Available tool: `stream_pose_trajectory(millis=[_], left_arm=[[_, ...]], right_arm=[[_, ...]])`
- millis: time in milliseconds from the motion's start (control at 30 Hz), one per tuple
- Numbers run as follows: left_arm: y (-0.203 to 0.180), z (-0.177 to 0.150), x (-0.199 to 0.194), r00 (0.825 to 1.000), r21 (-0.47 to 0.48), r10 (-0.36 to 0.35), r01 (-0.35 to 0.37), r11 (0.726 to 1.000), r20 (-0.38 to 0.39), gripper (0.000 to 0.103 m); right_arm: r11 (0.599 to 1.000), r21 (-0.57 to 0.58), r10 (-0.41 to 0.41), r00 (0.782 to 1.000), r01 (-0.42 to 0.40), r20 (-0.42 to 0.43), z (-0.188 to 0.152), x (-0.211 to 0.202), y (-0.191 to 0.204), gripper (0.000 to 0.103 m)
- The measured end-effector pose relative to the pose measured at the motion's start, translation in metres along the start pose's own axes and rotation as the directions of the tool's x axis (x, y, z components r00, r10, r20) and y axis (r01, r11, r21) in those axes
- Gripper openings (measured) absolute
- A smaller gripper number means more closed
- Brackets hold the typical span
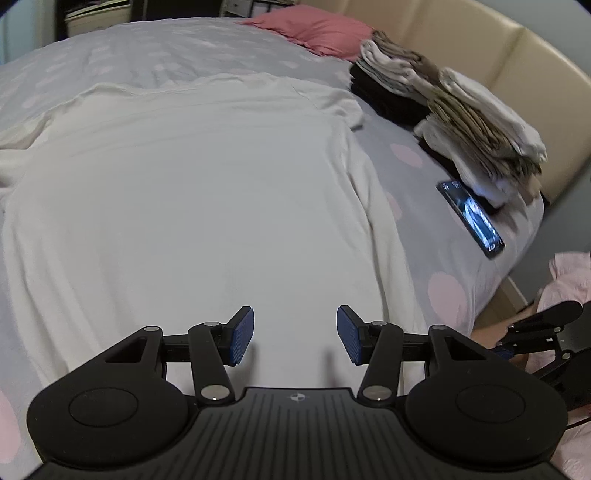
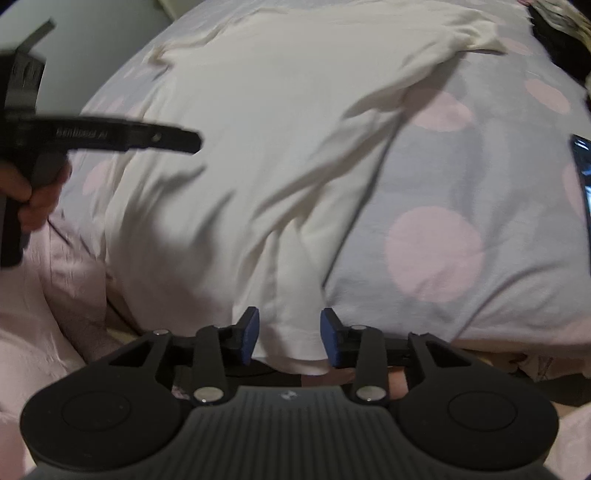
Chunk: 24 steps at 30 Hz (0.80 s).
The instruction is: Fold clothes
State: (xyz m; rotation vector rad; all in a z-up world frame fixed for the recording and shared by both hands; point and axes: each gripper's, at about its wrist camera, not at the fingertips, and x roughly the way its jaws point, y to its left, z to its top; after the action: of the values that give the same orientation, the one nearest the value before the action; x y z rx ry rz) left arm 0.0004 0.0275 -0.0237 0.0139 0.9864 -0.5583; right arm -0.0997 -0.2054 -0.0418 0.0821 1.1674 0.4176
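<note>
Left gripper (image 1: 295,335) held with jaws spread wide, blue pads (image 1: 243,334) apart and gripping nothing. Hovered over a white garment (image 1: 192,206) spread flat on the bed cover (image 1: 454,258), cloth showing plainly in the gap between the fingers and stretching far ahead of them. Grey bed cover with pale pink dots exposed to the right of the fingers. Further ahead and to the right, a stack of folded clothes (image 1: 476,133) in white, beige and black, leaning against a cream headboard (image 1: 491,48). A lit phone (image 1: 471,218) lying just at the foot of that stack, touching its lower edge. A pink pillow (image 1: 317,31) far ahead, beyond the garment's top edge.

Right gripper (image 2: 290,339) likewise released, pads parted, with the hem (image 2: 291,354) of the same white garment (image 2: 258,147) hanging over the bed edge in the gap between the fingers. Whether the pads touched the cloth: cannot be told, though no clamping seen. Wrinkled fabric running up and ahead from the fingers; dotted cover bare to their right. Far to the left of the fingers, the other gripper seen side-on, blurred, gripped by a hand (image 2: 35,195).
</note>
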Motion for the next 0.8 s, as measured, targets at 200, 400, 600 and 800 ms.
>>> stream_pose_trajectory(millis=[200, 400, 600, 800], left_arm=[[-0.004, -0.002, 0.0, 1.0, 0.021, -0.003, 0.003, 1.0, -0.009, 0.048], [-0.004, -0.001, 0.0, 1.0, 0.02, -0.004, 0.005, 1.0, -0.009, 0.048], [-0.003, -0.001, 0.003, 0.999, 0.03, 0.006, -0.005, 1.0, -0.034, 0.048], [-0.001, -0.003, 0.008, 0.997, 0.016, 0.024, -0.023, 1.0, -0.067, 0.048]], right_arm=[[0.997, -0.074, -0.041, 0.998, 0.037, -0.05, 0.001, 0.017, 0.01, 0.015], [0.999, -0.039, -0.02, 1.0, 0.019, -0.011, 0.003, -0.012, 0.007, 0.01], [0.998, 0.023, -0.05, 0.999, 0.05, 0.011, -0.007, -0.043, 0.008, 0.004], [0.992, 0.111, -0.062, 0.998, 0.059, 0.032, -0.015, -0.048, -0.006, 0.004]])
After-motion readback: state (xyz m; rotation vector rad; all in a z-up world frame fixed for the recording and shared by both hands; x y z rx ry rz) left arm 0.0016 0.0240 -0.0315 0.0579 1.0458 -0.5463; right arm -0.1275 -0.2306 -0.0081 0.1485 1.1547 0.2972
